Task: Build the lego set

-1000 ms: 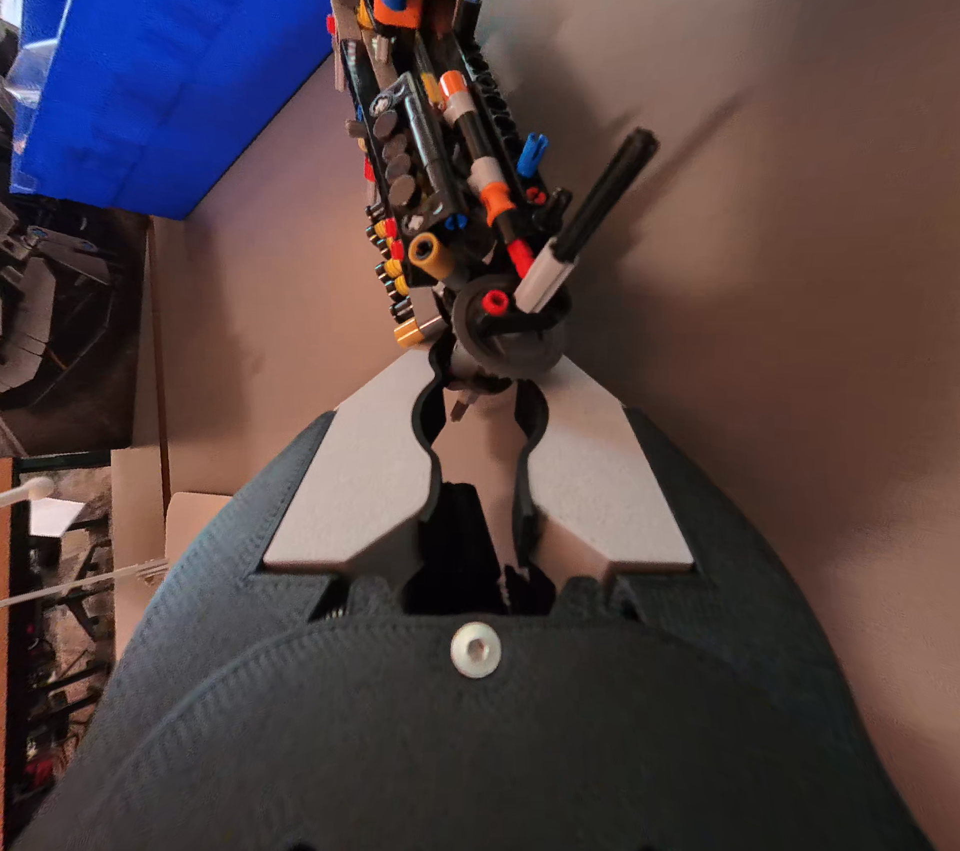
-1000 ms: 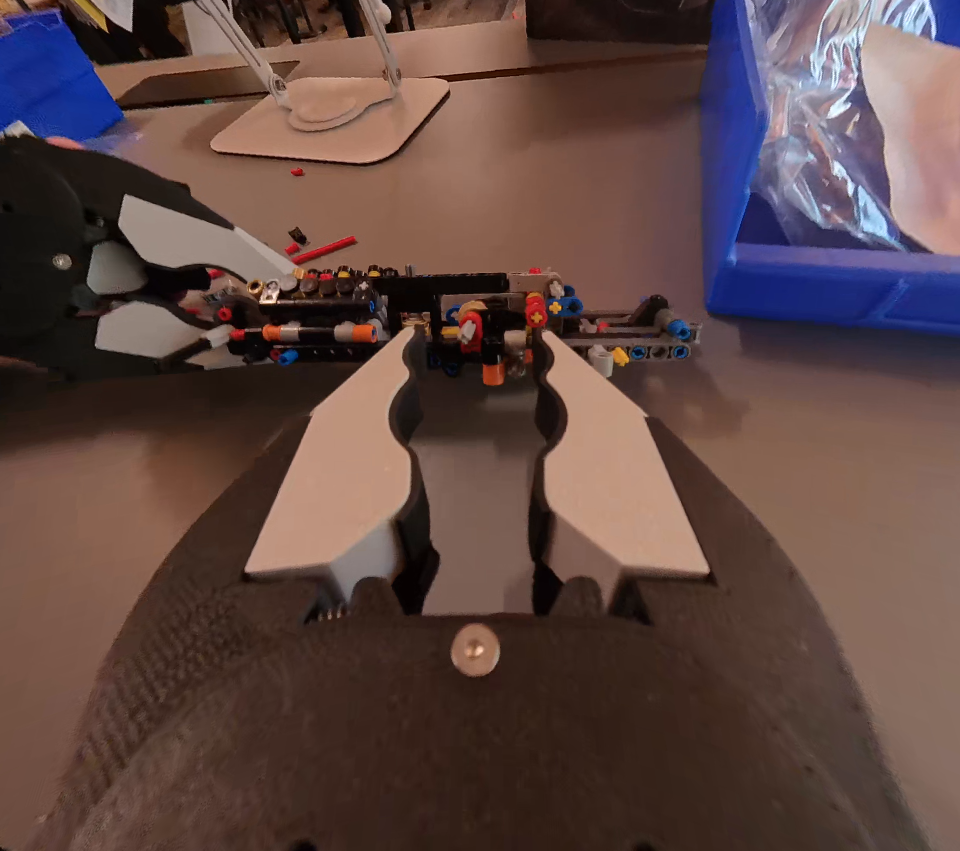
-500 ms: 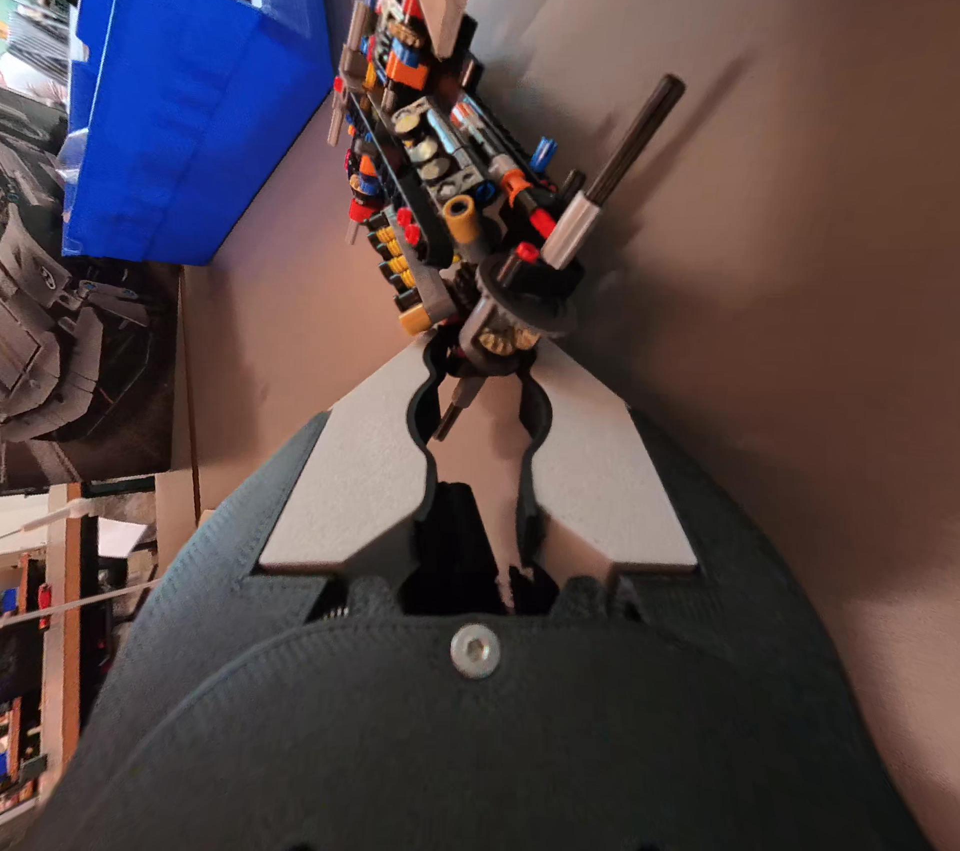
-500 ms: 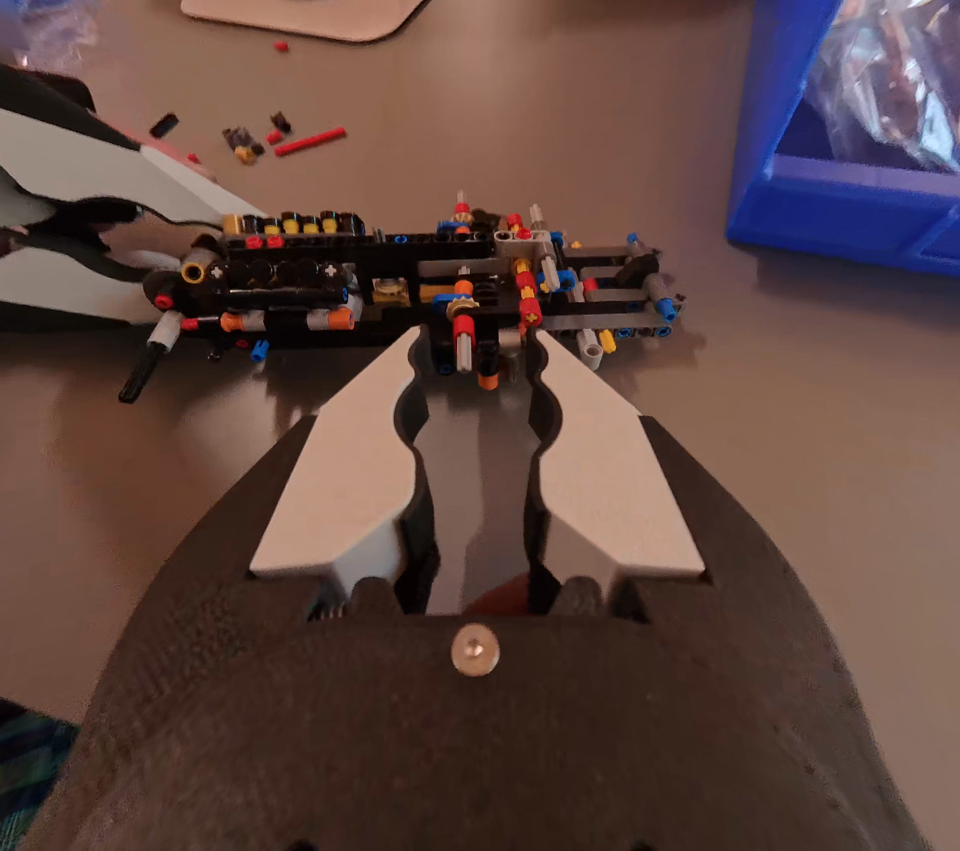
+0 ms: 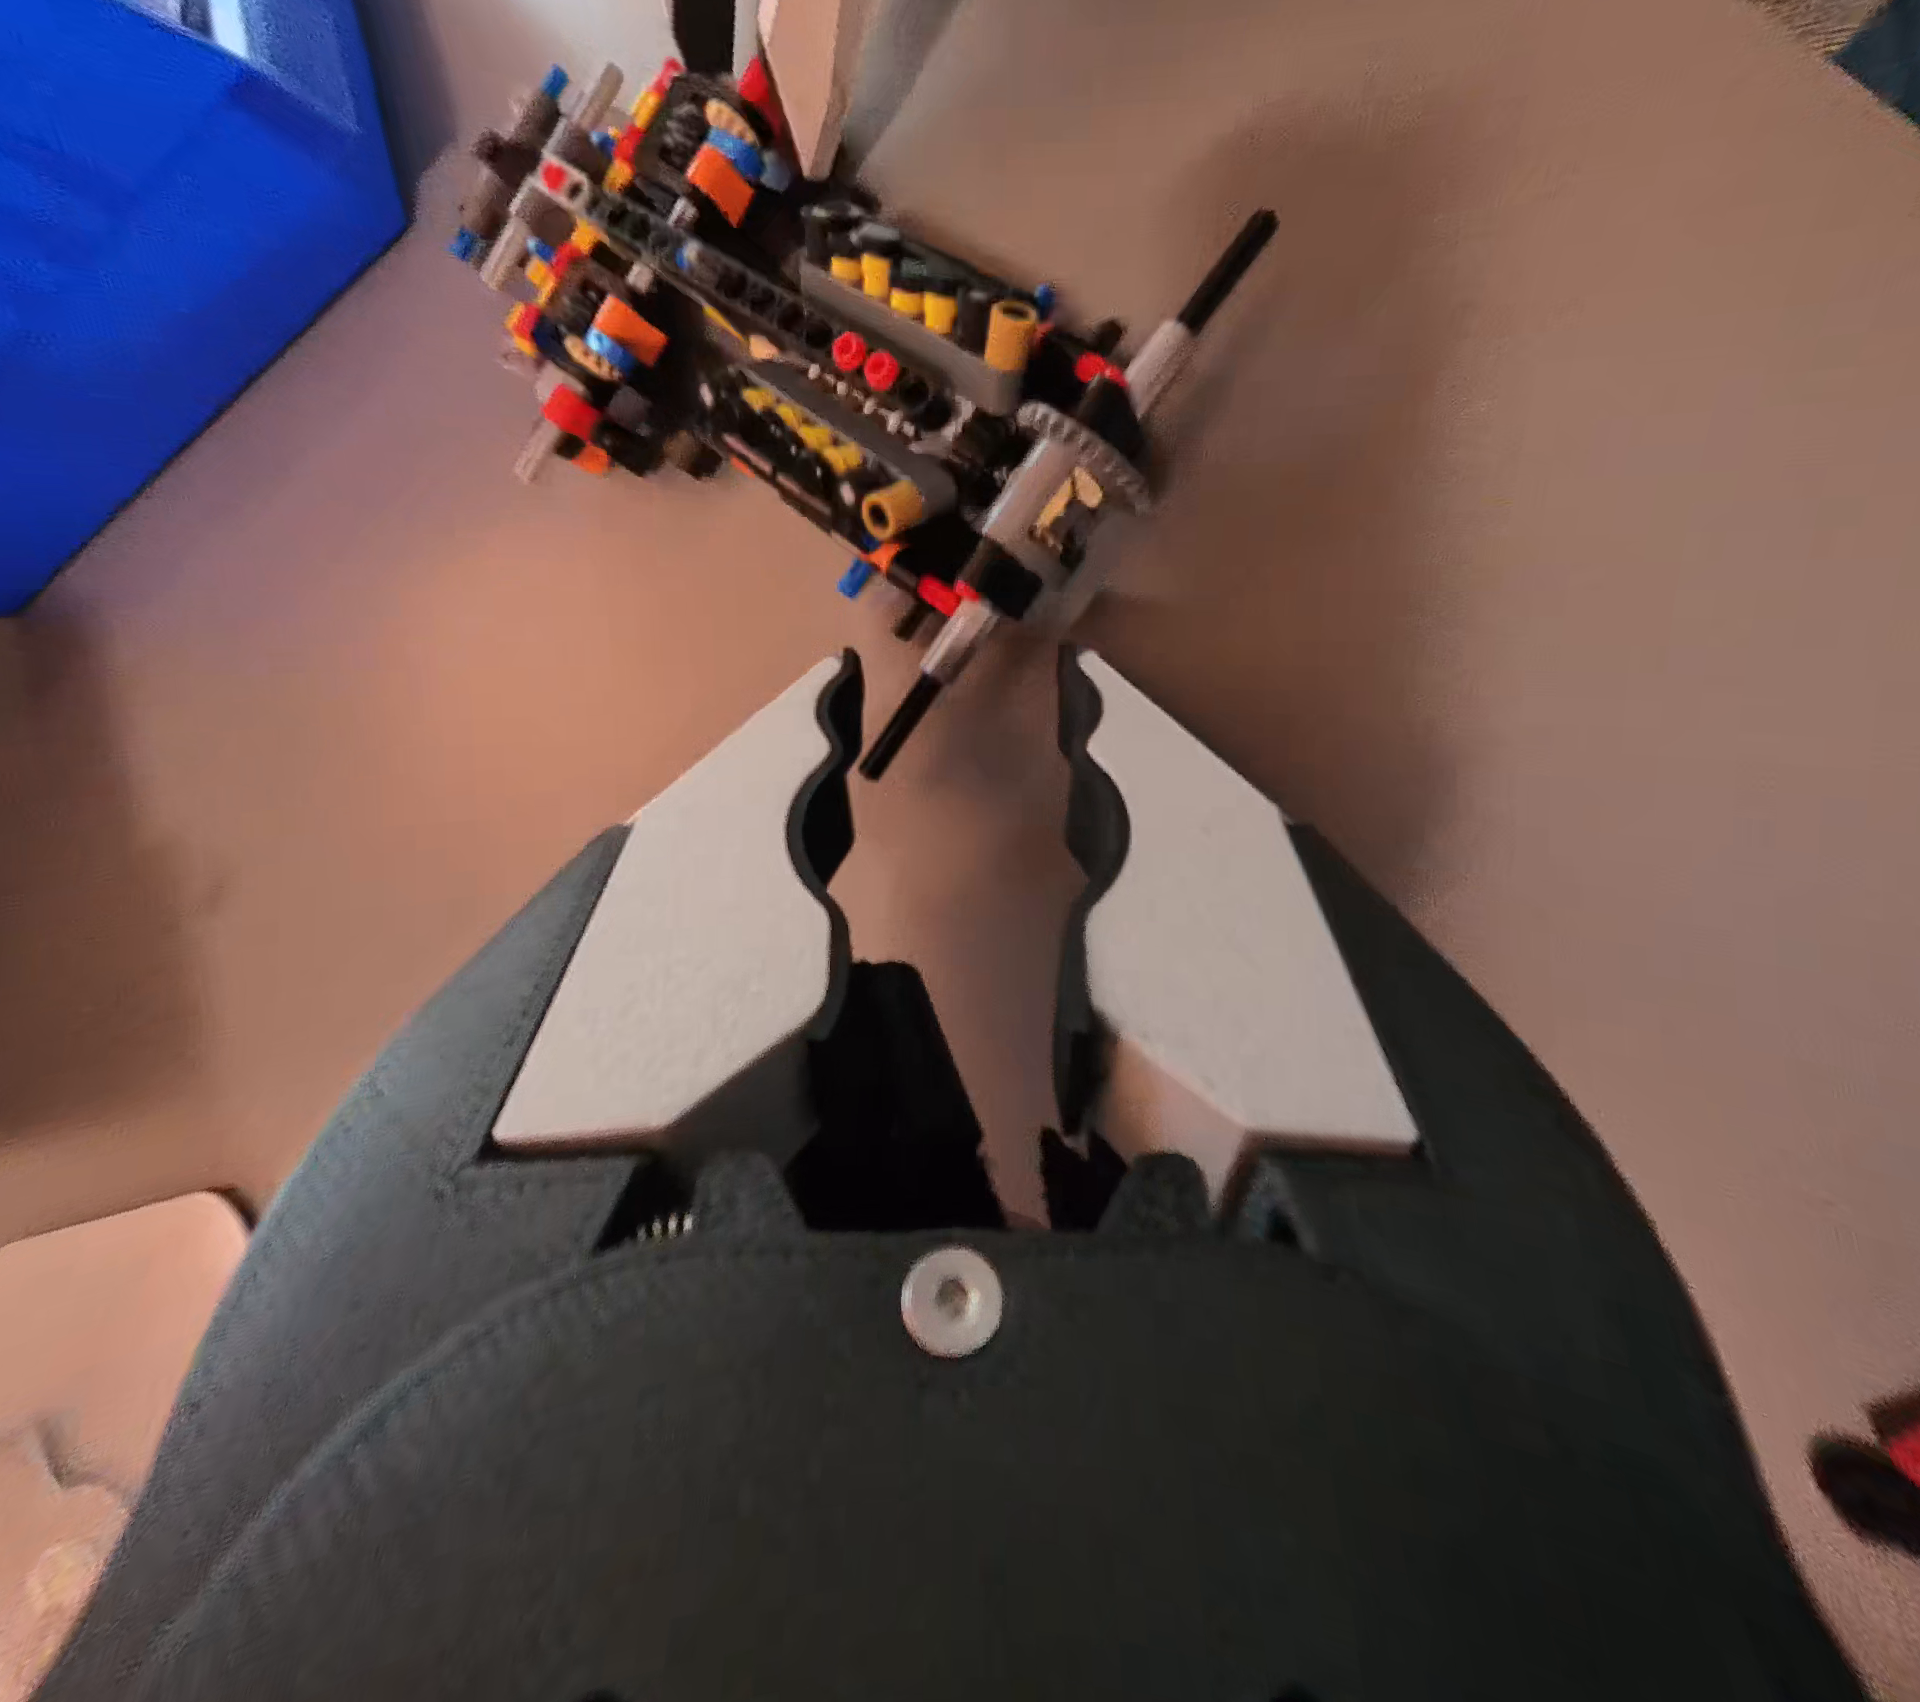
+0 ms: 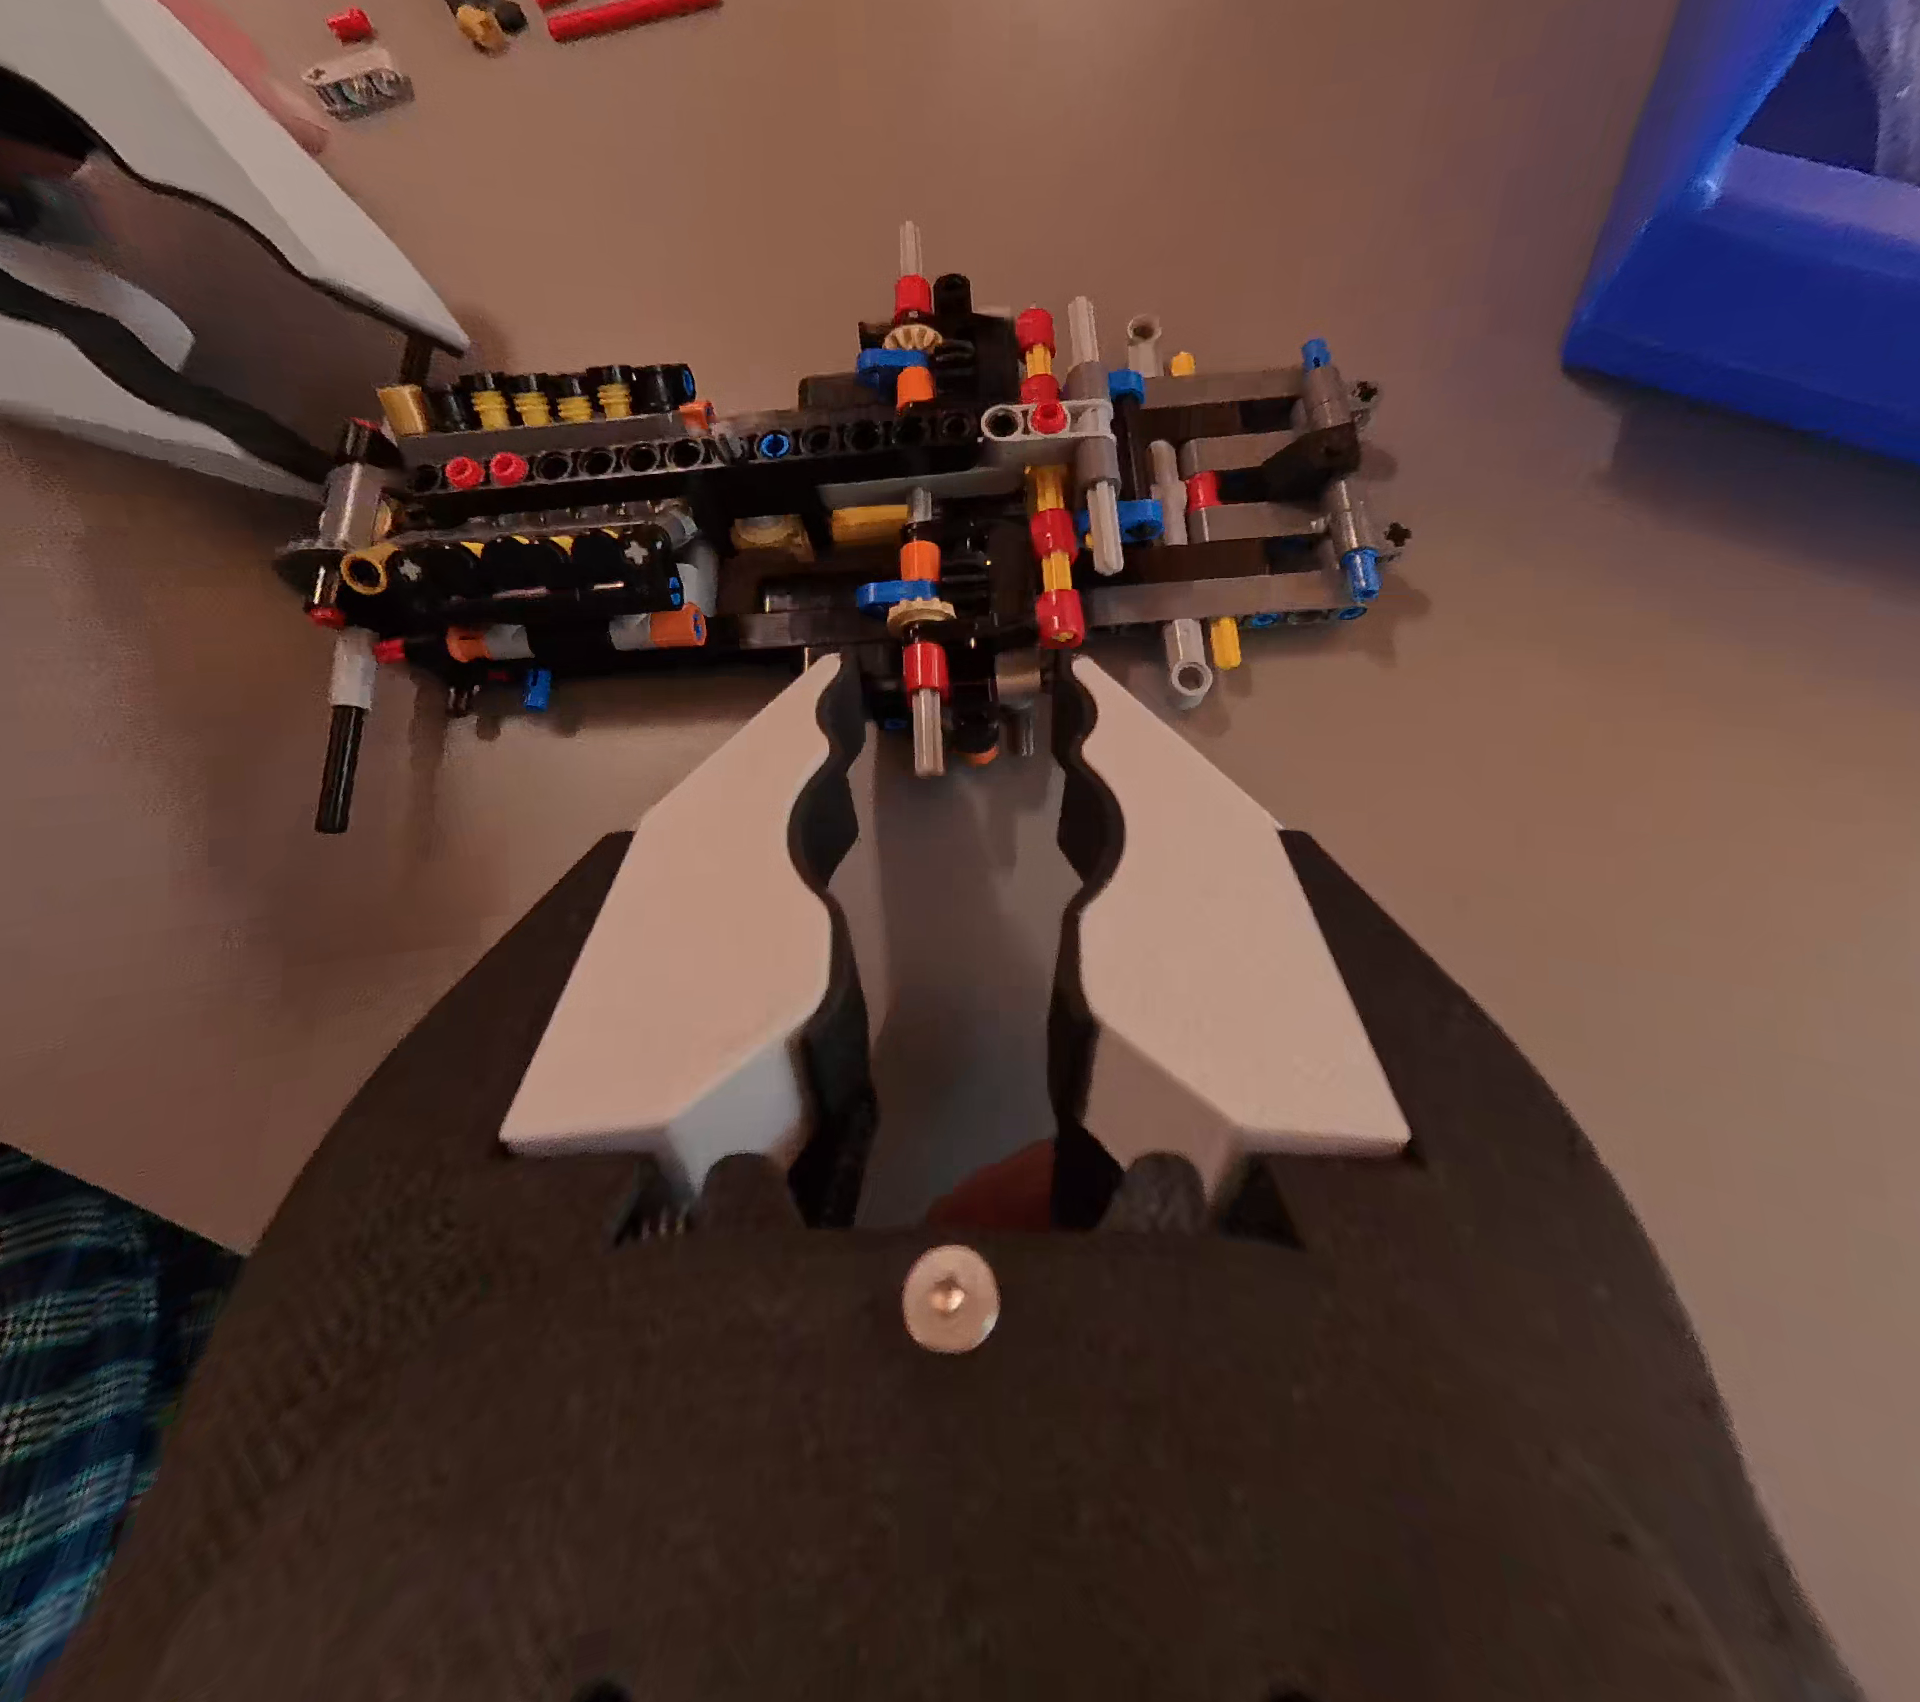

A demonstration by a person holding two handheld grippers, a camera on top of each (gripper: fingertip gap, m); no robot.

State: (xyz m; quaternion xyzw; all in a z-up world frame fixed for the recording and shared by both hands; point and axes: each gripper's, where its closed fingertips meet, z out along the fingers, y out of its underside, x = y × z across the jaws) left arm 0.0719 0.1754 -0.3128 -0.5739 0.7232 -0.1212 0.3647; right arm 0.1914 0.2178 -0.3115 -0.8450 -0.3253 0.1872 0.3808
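The right tongs [image 6: 951, 681] sit at the near long side of the chassis [image 6: 831, 499], their fingers spread either side of the cross-axle stack of red, orange and blue bushes at its middle. The tips reach the frame's edge, but whether they press on it cannot be told.

The chassis lies flat on the bench [image 6: 1143, 42] with its long axis running left to right across the right wrist view, so the right tongs meet it square-on at the middle. The gear end with the black axle [image 6: 338, 769] points left, toward the left tongs [image 5: 956, 686]. These are spread too and pinch nothing: in their own view the axle's tip pokes into the gap between the fingers without touching either, and the gear end stands just ahead. So the left tongs are the nearer to that axle, and lined up with the frame's length; any work on the gear end looks theirs, with the right steadying the middle.

Farther off lie loose parts, among them a red axle [image 6: 634, 9], and to the right a blue bin [image 6: 1714, 281].

No brand, label or writing can be read.
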